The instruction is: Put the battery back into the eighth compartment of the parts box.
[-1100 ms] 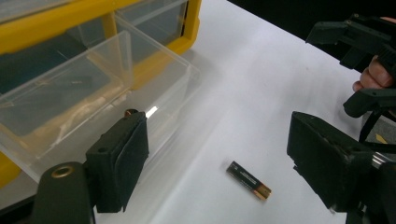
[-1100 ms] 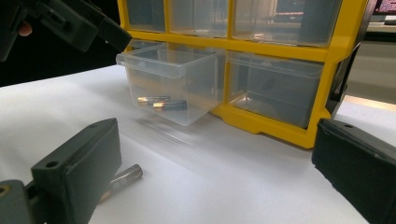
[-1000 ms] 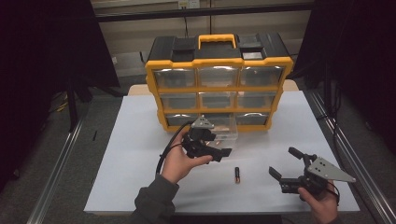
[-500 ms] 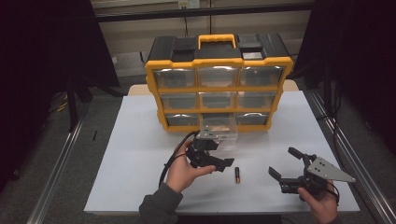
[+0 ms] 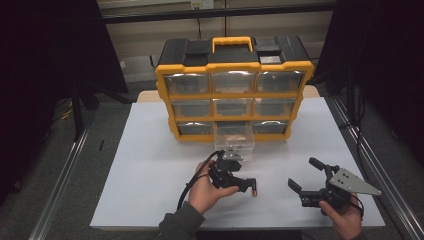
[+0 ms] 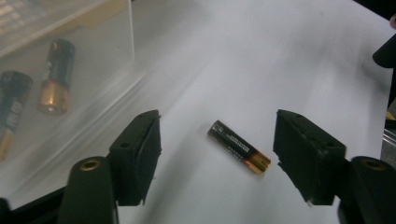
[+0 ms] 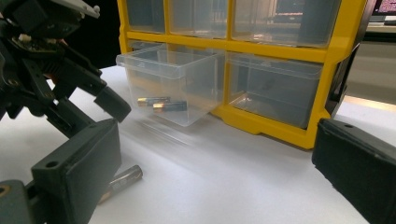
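A single AA battery (image 6: 239,147) lies flat on the white worktop (image 5: 150,165), directly between the two black jaws of the left hand-held gripper (image 6: 217,161). The jaws stand wide apart, one on each side of the battery, and neither touches it; they hold nothing. In the high view the left hand-held gripper (image 5: 246,185) is tipped down toward the worktop, with the battery (image 5: 254,189) right at its tips, just in front of the pulled-out drawer.

That clear plastic drawer (image 5: 234,138) juts from the middle of the bottom row of a yellow and black parts organizer (image 5: 235,90) standing at the far side of the worktop. Two more batteries (image 7: 161,103) lie side by side on the drawer's floor; the left gripper view shows them (image 6: 37,88) through the clear wall, beside the left jaw.

The right hand-held gripper (image 5: 306,176) is held low over the worktop, well apart to the right of the loose battery, with its jaws spread wide and empty. From the right gripper view the battery (image 7: 122,181) lies just beyond that gripper's left jaw, partly hidden by it.
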Tool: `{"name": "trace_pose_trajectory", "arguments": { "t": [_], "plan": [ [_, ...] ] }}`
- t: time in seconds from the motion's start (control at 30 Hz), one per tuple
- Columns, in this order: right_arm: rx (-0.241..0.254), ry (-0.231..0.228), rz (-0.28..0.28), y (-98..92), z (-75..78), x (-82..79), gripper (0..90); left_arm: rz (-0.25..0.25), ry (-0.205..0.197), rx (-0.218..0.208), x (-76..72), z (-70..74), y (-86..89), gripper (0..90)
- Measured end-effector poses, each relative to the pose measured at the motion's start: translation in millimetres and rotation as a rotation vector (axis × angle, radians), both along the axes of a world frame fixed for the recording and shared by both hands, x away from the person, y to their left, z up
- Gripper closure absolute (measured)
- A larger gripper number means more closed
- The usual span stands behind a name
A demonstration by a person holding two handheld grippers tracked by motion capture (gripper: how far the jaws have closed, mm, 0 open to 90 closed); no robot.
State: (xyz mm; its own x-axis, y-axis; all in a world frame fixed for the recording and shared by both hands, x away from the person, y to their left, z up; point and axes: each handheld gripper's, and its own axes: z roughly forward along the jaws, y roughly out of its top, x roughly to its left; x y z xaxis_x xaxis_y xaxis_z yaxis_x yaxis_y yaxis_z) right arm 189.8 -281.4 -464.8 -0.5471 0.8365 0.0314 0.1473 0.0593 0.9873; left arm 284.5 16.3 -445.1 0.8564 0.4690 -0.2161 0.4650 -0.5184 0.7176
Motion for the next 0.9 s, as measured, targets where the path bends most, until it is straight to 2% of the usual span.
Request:
{"name": "trace_pose_trajectory", "arguments": {
  "t": [0.13, 0.17, 0.4, 0.43, 0.5, 0.57, 0.7, 0.77, 0.8, 0.83, 0.9],
  "plan": [
    [-0.003, -0.005, 0.003, 0.4, 0.2, 0.3, 0.9, 0.009, -0.007, 0.016, -2.6, -4.3, -3.6, 39.1],
    [-0.004, -0.007, 0.004, 0.7, 0.2, 0.4, 1.0, 0.004, 0.002, 0.009, -3.2, -6.6, -5.5, 40.0],
    [-0.004, -0.006, 0.004, 1.0, 0.6, 0.3, 1.0, -0.022, 0.007, 0.037, -8.3, -12.1, -17.2, 42.6],
    [-0.004, -0.006, 0.004, 0.9, 0.5, 0.4, 1.0, -0.012, -0.008, 0.072, -9.6, -11.0, -18.6, 43.0],
    [-0.004, -0.007, 0.004, 0.6, 0.4, 0.4, 1.0, -0.03, 0.011, 0.043, -9.8, -13.4, -20.7, 44.3],
    [-0.003, -0.008, 0.004, 0.5, 0.5, 0.3, 1.0, -0.038, 0.007, 0.066, -10.9, -13.0, -21.7, 45.4],
    [-0.003, -0.007, 0.004, 0.6, 0.5, 0.4, 1.0, -0.033, 0.008, 0.082, -12.1, -14.4, -23.2, 48.2],
    [-0.005, -0.008, 0.006, 0.8, 0.4, 0.4, 1.0, -0.056, 0.012, 0.102, -10.6, -14.2, -22.0, 48.7],
    [-0.004, -0.008, 0.006, 0.8, 0.4, 0.5, 1.0, -0.047, 0.014, 0.088, -11.1, -15.3, -22.8, 48.8],
    [-0.005, -0.008, 0.006, 0.9, 0.4, 0.5, 1.0, -0.059, 0.013, 0.098, -10.4, -15.0, -22.2, 49.4],
    [-0.004, -0.007, 0.005, 0.8, 0.4, 0.6, 1.0, -0.043, 0.007, 0.093, -11.4, -15.7, -23.1, 49.8]
  ]
}}
